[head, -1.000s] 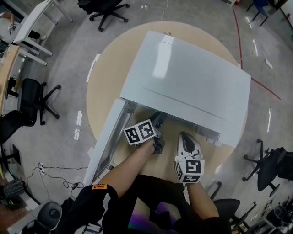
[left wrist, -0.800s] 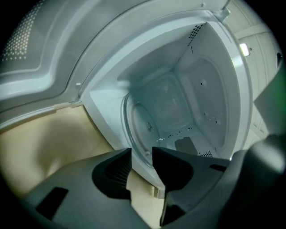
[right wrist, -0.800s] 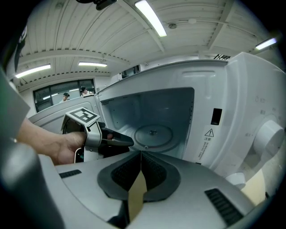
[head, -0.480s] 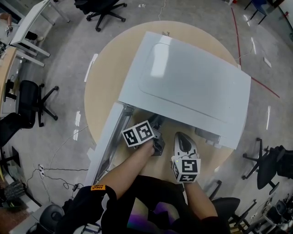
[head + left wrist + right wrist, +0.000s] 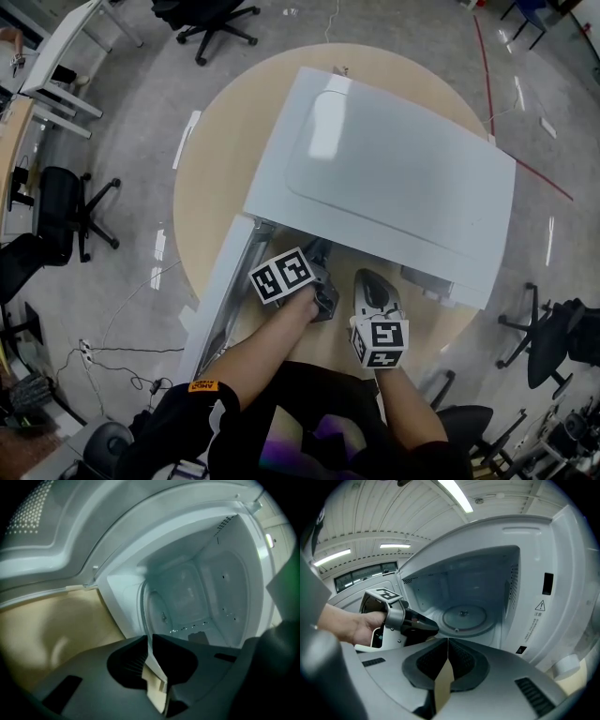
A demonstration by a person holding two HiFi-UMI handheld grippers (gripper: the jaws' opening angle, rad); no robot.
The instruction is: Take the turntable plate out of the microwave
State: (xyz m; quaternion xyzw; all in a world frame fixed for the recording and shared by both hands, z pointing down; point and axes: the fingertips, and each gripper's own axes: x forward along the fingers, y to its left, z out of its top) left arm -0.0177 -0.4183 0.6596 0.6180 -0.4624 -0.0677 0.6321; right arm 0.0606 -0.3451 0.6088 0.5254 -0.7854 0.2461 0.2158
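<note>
Gripping plate (image 5: 461,616) rim: left gripper (image 5: 321,255) inside microwave (image 5: 394,178).
Head view: left gripper reaches in under the microwave's top; right gripper (image 5: 373,281) is just beside it, outside the opening. Left gripper view: jaws have just been closing and look pinched on the plate's near rim, with the rest of the plate ahead. Right gripper view: jaws together, empty, plate ahead and to their left. Best next, probably: lift slightly, keep level, draw straight back; a thin edge grip may slip.
</note>
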